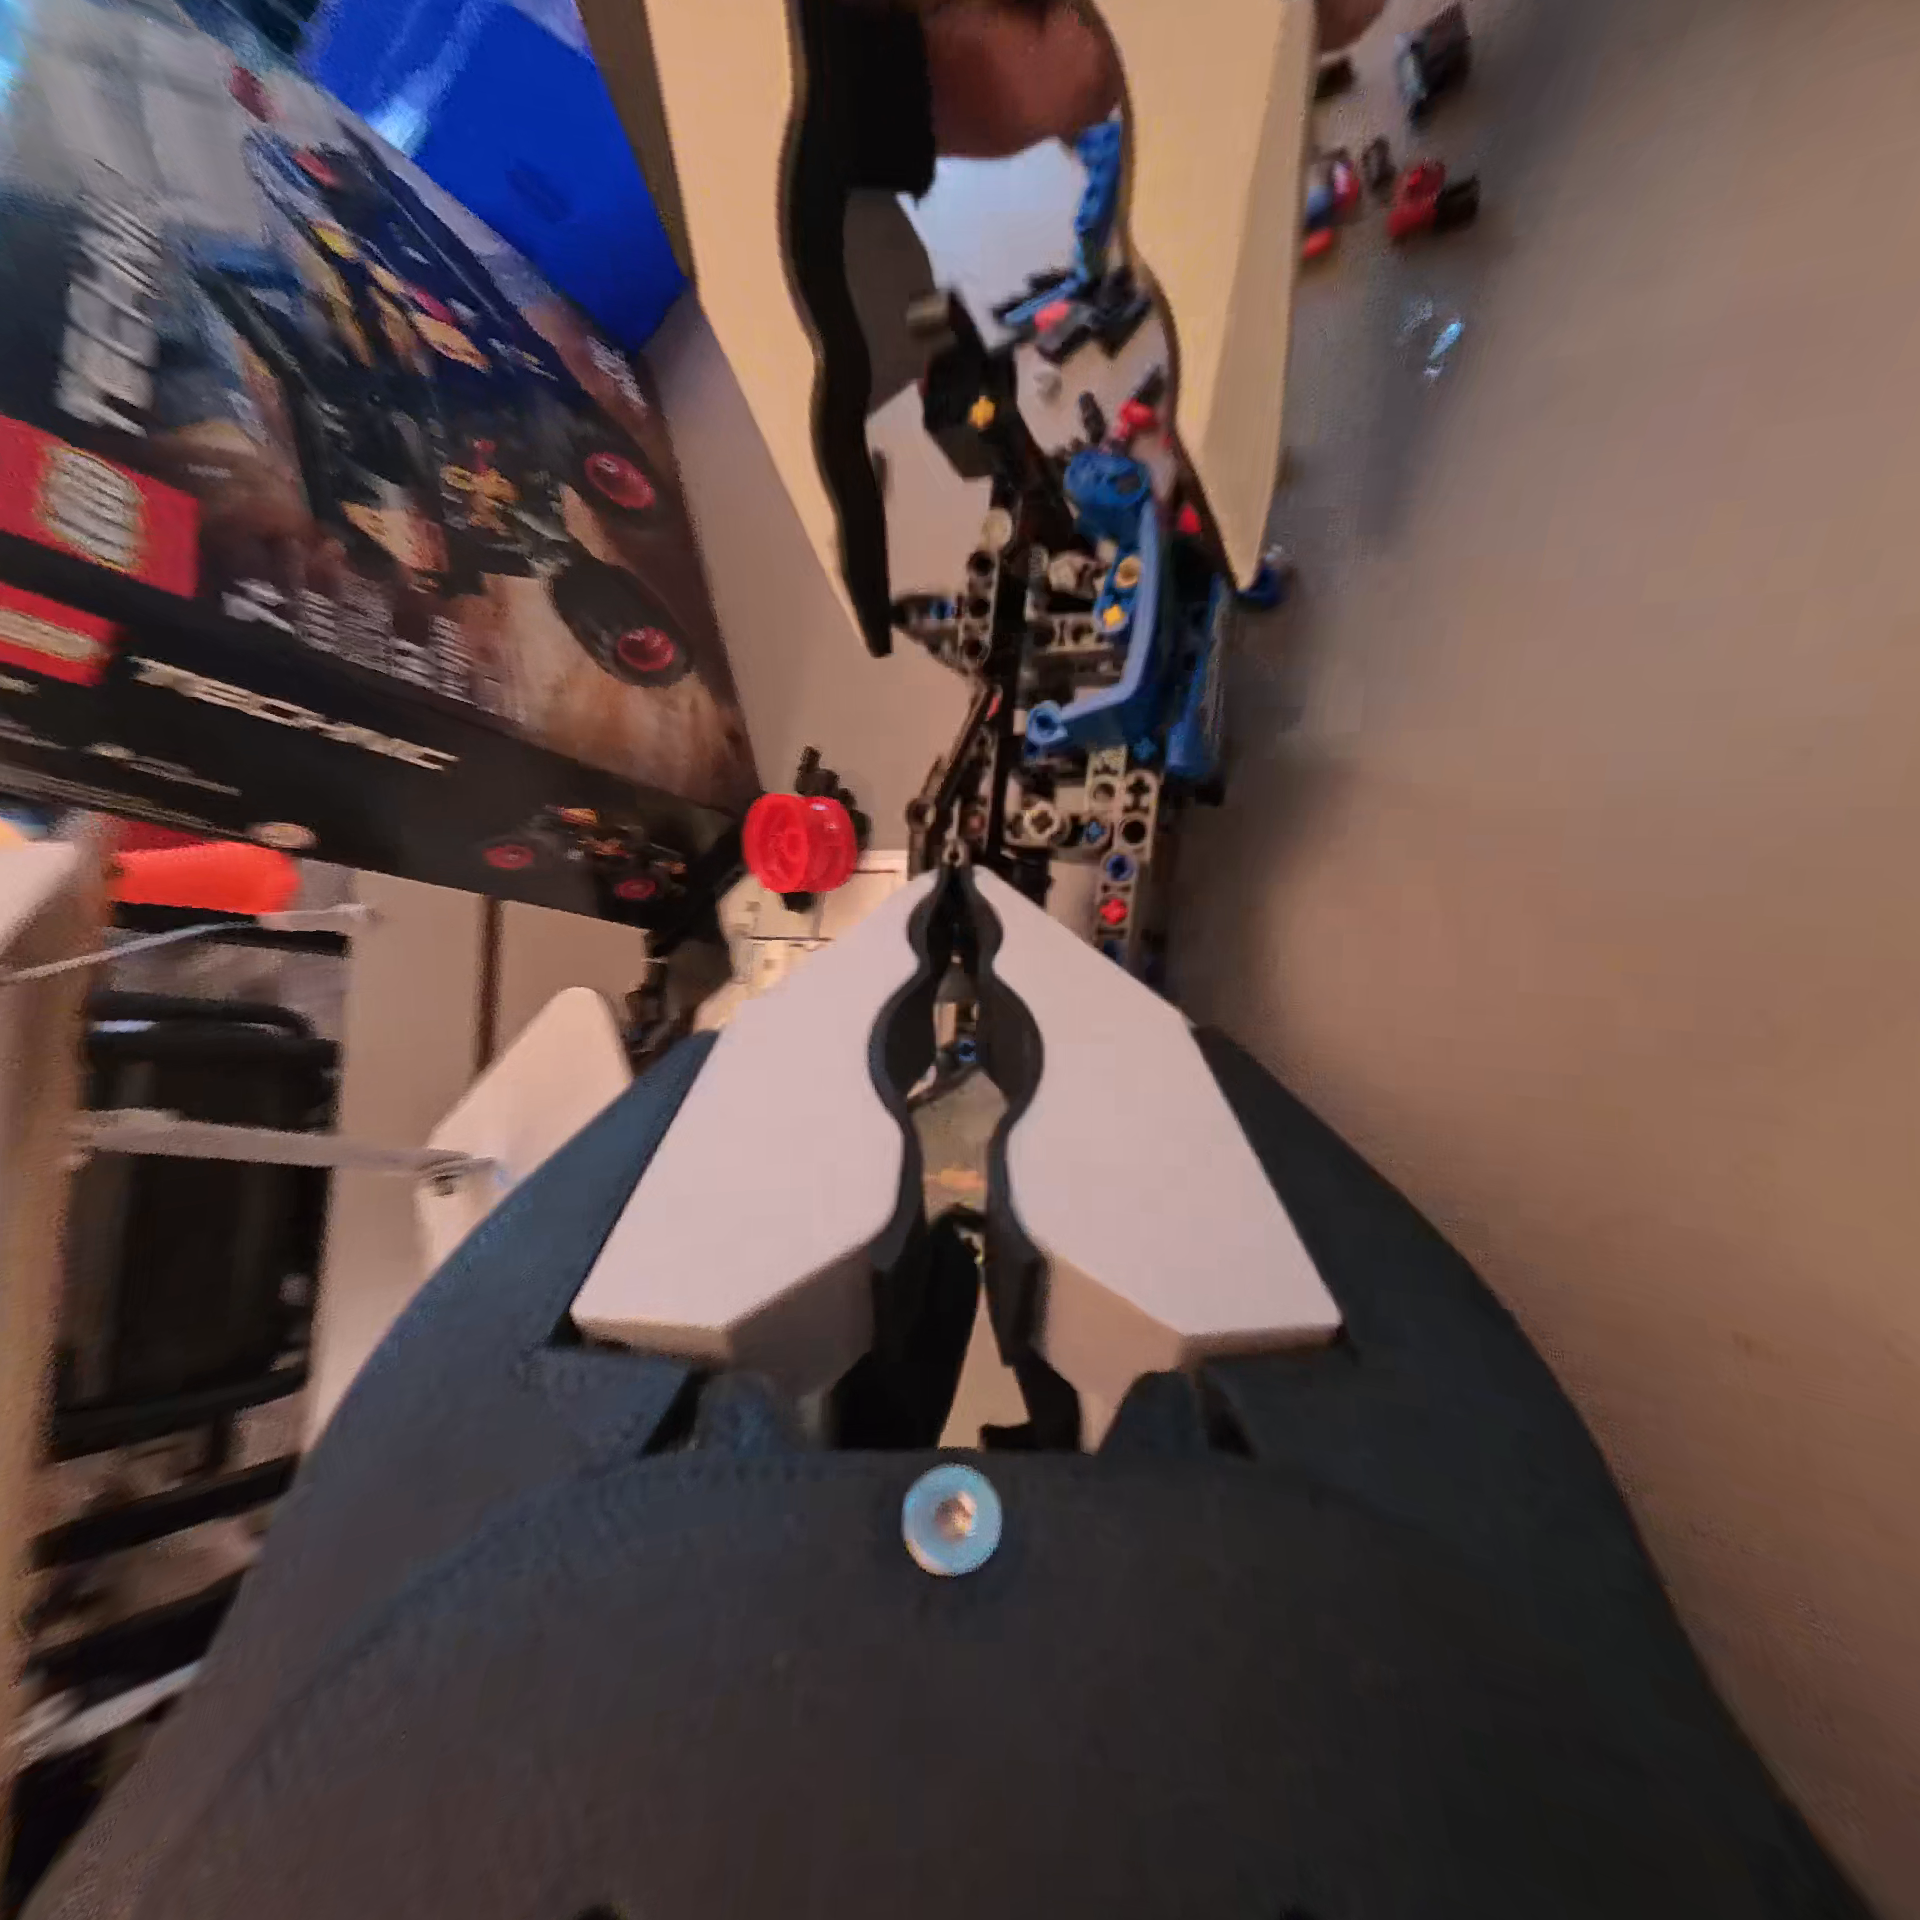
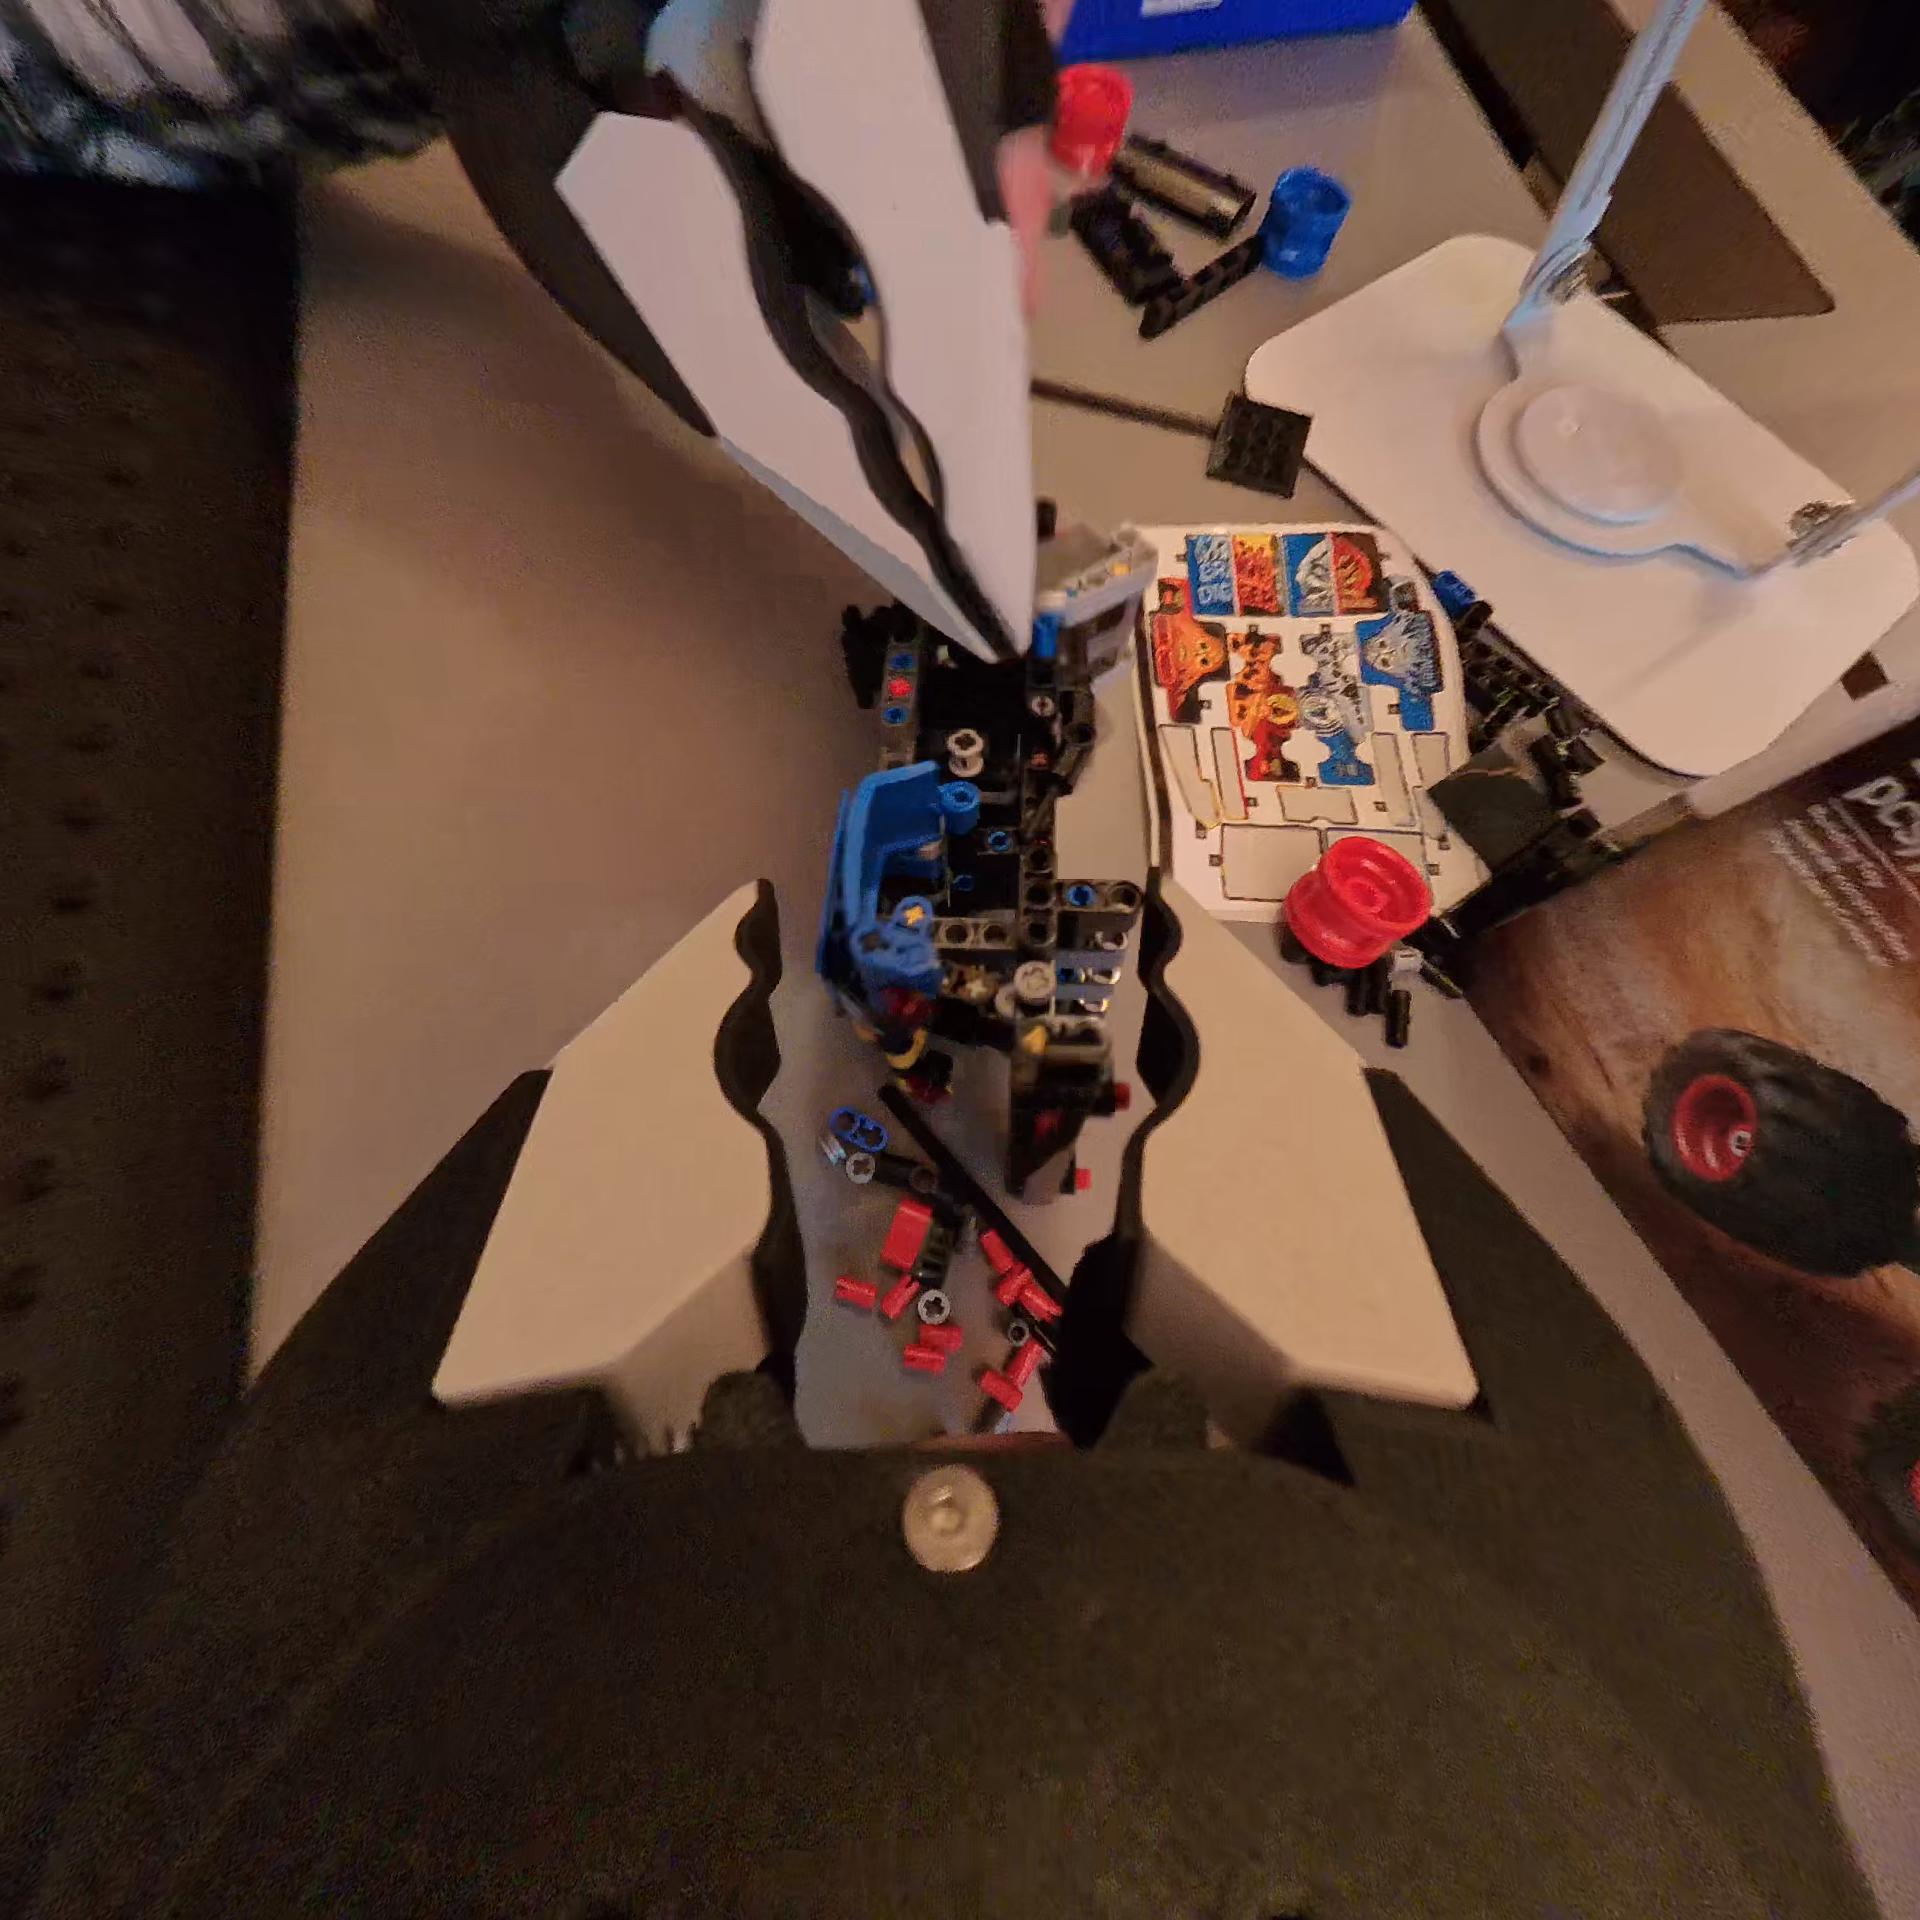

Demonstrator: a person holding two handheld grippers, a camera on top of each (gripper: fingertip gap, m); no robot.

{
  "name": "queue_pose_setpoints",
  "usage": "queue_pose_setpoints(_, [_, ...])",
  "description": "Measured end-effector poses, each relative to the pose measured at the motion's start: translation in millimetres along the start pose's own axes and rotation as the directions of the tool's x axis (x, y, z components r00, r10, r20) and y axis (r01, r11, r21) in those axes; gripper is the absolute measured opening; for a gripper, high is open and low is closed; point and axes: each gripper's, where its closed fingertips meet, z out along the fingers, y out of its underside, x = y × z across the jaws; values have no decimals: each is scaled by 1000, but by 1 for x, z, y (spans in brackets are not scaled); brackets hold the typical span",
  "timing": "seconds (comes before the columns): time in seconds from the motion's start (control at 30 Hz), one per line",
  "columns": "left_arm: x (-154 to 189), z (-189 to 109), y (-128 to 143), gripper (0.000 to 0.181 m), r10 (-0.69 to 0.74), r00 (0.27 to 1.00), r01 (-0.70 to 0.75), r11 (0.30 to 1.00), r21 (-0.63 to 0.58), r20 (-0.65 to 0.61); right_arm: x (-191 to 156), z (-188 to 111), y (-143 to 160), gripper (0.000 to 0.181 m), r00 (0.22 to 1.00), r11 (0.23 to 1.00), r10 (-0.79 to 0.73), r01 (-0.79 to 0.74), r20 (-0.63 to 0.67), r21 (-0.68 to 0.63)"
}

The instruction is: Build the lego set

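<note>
The left gripper [image 1: 954, 883], fingers pressed together, pinches the far end of the half-built black-and-blue truck chassis [image 2: 997, 883] on the grey table [image 2: 520, 727], steadying it — the right gripper [image 2: 956, 935] hangs spread above its near end, probably to close next on the frame.

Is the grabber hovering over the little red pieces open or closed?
Open. The right gripper has its two pale fingers spread wide, with the lego model and loose red pins visible on the table between them.
</note>
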Motion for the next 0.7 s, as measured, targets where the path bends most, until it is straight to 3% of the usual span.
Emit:
queue_pose_setpoints(0.13, [-2, -19, -10, 0, 55, 995, -56, 998, 14, 86, -1, -3, -1, 67, 1000, 1000, 1, -1, 2, 9])
queue_pose_setpoints(0.3, [-6, -20, 14, 21, -106, 992, 108, 994, -25, 73, -4, -1, -2, 61, 1000, 1000, -28, 28, -13, -7])
queue_pose_setpoints(0.47, [3, -21, 22, 40, -176, 984, 177, 984, -32, 11, -14, 8, -8, 53, 996, 996, -91, 91, -21, -16])
queue_pose_setpoints(0.6, [14, -28, 20, 37, -202, 978, 202, 979, -4, -52, -20, 12, -11, 53, 994, 994, -108, 108, -13, -15])
queue_pose_setpoints(0.7, [25, -31, 25, 54, -248, 961, 248, 969, -15, -121, -20, 13, -12, 54, 994, 994, -105, 105, -13, -18])
